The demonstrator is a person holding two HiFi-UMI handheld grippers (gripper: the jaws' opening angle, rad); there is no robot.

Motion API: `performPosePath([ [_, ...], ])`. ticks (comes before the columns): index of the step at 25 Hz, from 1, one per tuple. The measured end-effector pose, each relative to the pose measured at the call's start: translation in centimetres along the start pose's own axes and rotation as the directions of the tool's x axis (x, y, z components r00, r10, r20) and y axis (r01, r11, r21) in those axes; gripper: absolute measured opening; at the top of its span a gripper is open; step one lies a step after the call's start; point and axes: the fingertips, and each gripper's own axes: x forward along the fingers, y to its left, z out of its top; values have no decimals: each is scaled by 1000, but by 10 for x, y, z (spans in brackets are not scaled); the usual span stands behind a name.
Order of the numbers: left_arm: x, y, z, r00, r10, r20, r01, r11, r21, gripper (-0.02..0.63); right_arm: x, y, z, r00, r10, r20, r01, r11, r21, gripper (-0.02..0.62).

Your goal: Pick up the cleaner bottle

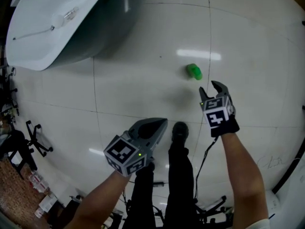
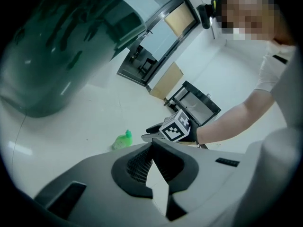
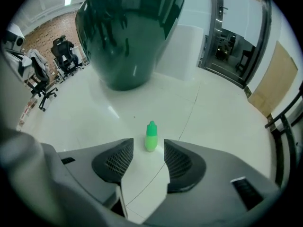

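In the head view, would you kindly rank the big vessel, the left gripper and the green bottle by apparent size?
1. big vessel, largest by far.
2. left gripper, though nearness to the camera inflates it.
3. green bottle, smallest, farther off on the floor.

Cleaner bottle (image 1: 193, 71): small, bright green, with a pointed cap, is standing upright on the pale floor (image 1: 143, 80), just ahead of the right gripper (image 1: 208, 86), lining up with the gap between its parted jaws and touching neither.

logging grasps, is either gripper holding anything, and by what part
Nothing is held. The green cleaner bottle sits on the floor ahead of the open right gripper; left gripper shut, empty.
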Motion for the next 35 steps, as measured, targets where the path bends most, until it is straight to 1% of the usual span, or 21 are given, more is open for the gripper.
performPosePath([
  [1,5,4,-6,1000,4,-4,-4,1000,-8,-11,11,-2,-4,1000,0,-14,0,1000,-8,212],
  [2,9,7,-11,1000,8,-8,-8,1000,-16,-11,22,-5,-8,1000,-1,-28,0,1000,-14,232],
  [3,14,10,-15,1000,11,-12,-11,1000,-25,-11,33,-8,-11,999,-3,-39,2,1000,-20,233],
  [6,23,20,-29,1000,12,-18,-13,999,-52,-11,67,-14,-15,998,-3,-57,1,1000,-24,283],
  [8,26,38,-38,1000,13,-14,-14,997,-74,-11,97,-10,-11,998,6,-64,-8,999,-33,307],
  [10,25,54,-47,1000,14,-9,-15,995,-97,-11,114,1,1,996,15,-84,-17,1000,-23,307],
  [13,24,53,-61,1000,17,-9,-18,993,-116,-11,119,9,12,995,18,-99,-22,999,-42,307],
  [19,31,41,-87,1000,21,3,-20,990,-143,-11,113,9,6,995,18,-102,-26,997,-73,307],
  [20,33,37,-89,1000,20,3,-19,989,-148,-11,112,9,5,995,18,-103,-26,997,-77,303],
  [21,35,33,-90,1000,21,3,-20,988,-156,-11,111,9,3,995,18,-103,-27,996,-81,280],
  [22,36,30,-90,1000,24,4,-23,986,-163,-11,110,9,2,994,18,-103,-27,996,-85,254],
  [23,36,28,-89,1000,26,7,-24,985,-168,-11,109,9,1,994,19,-104,-28,996,-89,214],
  [29,34,10,-87,1000,21,14,-18,986,-166,-11,108,10,-4,994,22,-110,-35,993,-117,190],
  [35,20,23,-67,1000,13,22,-9,988,-152,-11,112,11,-9,993,28,-119,-46,987,-152,187],
])
